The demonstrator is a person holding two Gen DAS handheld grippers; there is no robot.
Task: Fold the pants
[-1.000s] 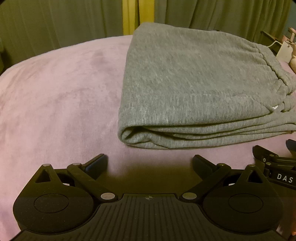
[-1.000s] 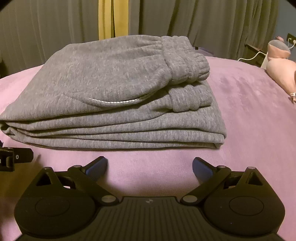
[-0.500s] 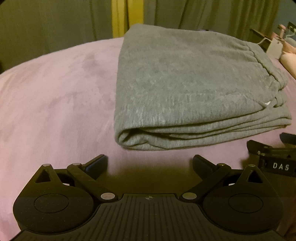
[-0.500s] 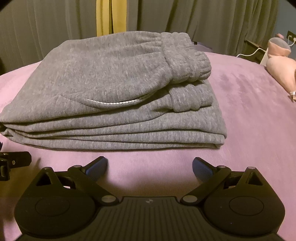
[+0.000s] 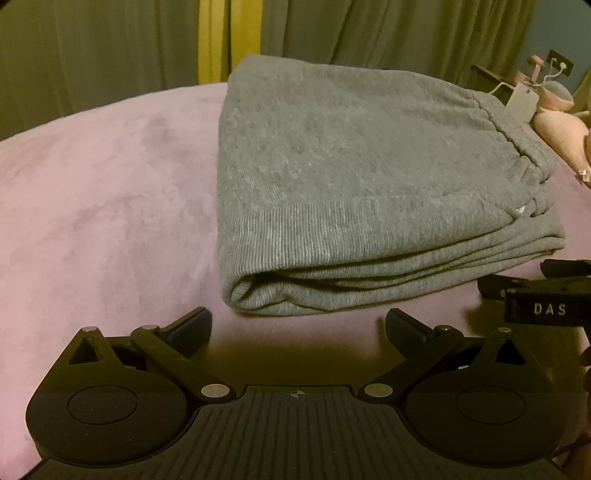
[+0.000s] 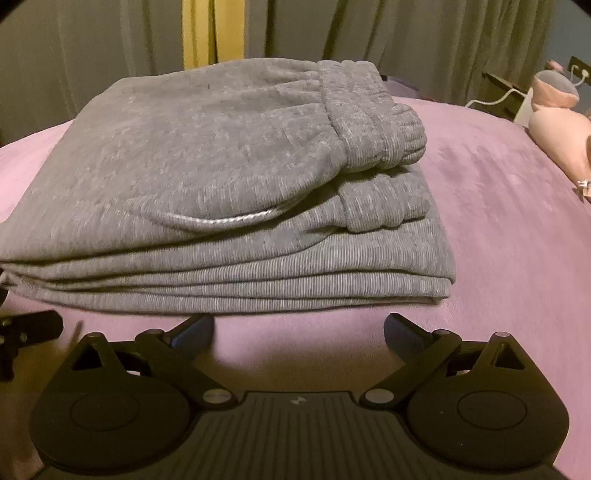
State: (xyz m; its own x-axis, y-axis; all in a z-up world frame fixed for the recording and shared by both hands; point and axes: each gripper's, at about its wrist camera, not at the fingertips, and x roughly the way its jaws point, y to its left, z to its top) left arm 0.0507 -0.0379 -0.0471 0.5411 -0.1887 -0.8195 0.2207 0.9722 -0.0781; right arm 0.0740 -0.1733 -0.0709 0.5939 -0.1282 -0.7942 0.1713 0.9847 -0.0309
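Lying folded on the pink blanket (image 5: pixel 92 192), pants (image 6: pixel 229 177) edge faces both hand-held grippers, left (image 5: pixel 298 325) and right (image 6: pixel 298 328), released, empty

Bedroom at home: pink bed blanket (image 6: pixel 498 221), curtains (image 6: pixel 406 33), plush toy (image 6: pixel 557 133).

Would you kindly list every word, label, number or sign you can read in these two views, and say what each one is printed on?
"DAS": white letters on the black body of the right gripper, seen at the right edge of the left wrist view; the word may run on out of frame.
A small pale mark beside it on the same gripper: too small to read.
White tag near the pink soft toy: no text can be made out.
Grey pants: no readable label.
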